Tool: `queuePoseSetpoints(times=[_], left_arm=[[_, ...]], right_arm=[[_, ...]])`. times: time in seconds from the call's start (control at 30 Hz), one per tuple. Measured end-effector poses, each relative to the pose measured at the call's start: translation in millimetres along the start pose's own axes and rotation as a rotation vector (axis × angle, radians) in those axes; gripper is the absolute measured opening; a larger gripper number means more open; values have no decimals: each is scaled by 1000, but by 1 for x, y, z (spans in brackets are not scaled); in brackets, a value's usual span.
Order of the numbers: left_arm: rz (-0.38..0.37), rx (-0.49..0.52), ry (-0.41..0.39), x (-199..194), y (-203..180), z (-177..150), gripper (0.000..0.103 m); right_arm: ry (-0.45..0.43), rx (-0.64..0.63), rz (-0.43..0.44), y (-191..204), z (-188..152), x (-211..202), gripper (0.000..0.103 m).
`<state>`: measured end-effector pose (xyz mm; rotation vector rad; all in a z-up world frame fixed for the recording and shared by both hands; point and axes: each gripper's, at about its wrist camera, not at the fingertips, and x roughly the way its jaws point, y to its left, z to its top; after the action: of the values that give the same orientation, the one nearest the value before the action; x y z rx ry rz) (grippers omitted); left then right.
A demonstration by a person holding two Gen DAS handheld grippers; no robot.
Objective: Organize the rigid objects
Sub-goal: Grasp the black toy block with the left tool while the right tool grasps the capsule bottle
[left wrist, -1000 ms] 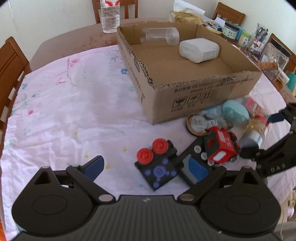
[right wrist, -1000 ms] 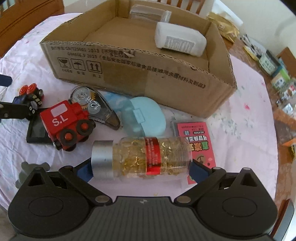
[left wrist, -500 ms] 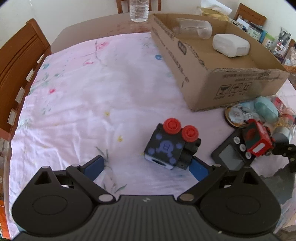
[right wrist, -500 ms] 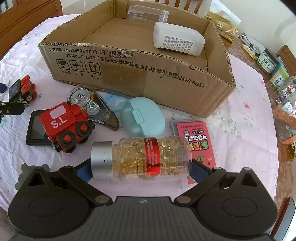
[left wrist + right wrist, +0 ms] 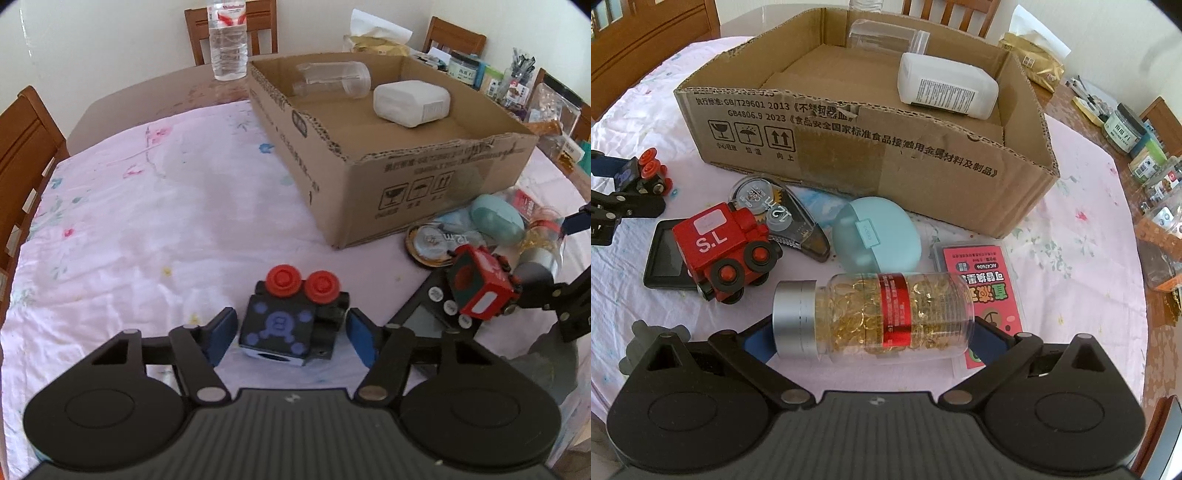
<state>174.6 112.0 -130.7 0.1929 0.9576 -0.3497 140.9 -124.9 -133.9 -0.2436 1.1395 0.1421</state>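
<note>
Landmark: the cardboard box [image 5: 436, 173], open-topped, on the pink tablecloth [image 5: 147, 221].

Left gripper [image 5: 290, 332]: jaws part open, blue pads flanking a black toy car [image 5: 291, 321] with red wheels. A narrow gap shows on each side; no contact. The car sits on the cloth in front of the box's near-left corner.

Right gripper [image 5: 871, 332]: jaws closed against the two ends of a clear capsule bottle [image 5: 871, 317] with silver cap, lying crosswise. Whether it is lifted off the cloth cannot be told.

In front of the box: red toy train [image 5: 726, 247], tape dispenser [image 5: 775, 218], light blue case [image 5: 877, 236], red card pack [image 5: 982, 273].

Inside the box: white bottle [image 5: 945, 86], clear jar [image 5: 332, 79].
</note>
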Motion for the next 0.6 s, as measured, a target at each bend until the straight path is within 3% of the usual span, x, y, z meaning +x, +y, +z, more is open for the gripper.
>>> queuePoseSetpoints(times=[0.6], left_arm=[[10, -28, 6, 0, -1, 1, 63]], right_arm=[[-40, -46, -3, 6, 4, -13, 100]])
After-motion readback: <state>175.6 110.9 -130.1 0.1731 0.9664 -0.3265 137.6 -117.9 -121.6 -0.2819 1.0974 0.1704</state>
